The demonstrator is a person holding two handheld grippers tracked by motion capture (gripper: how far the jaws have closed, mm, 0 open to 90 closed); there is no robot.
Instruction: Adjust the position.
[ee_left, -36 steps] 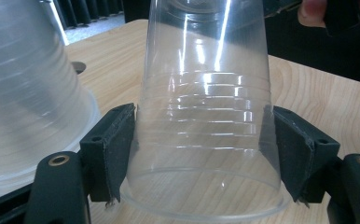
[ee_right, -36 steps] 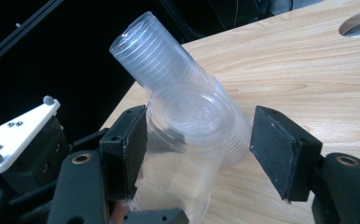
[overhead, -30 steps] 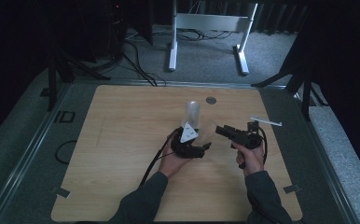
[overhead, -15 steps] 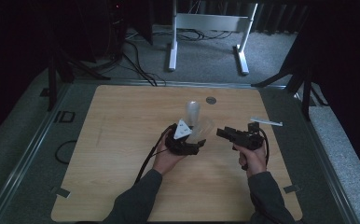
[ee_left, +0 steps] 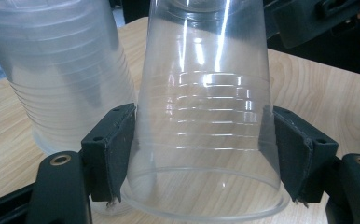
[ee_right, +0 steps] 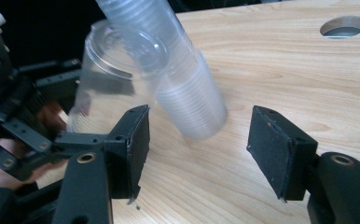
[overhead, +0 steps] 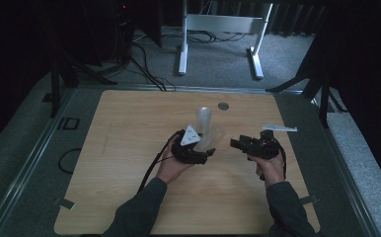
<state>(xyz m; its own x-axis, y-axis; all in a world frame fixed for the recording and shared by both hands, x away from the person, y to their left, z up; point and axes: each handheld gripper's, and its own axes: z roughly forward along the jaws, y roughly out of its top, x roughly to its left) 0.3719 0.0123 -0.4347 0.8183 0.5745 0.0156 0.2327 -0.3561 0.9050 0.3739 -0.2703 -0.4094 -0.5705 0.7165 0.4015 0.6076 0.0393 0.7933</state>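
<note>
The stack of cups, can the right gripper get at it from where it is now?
Probably yes. The right gripper stands open, aimed at the stack of cups, with bare table between them.

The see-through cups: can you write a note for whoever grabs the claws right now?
Left claw: shut on one clear ribbed plastic cup, upside down, rim near the light wooden table.
Right claw: open, holding nothing, aimed at the cups.
The tall stack of clear plastic cups stands upside down right beside the held cup.
Done: one cup gripped, apart from the stack.
Left: probably place that cup, then take the next one.
</note>
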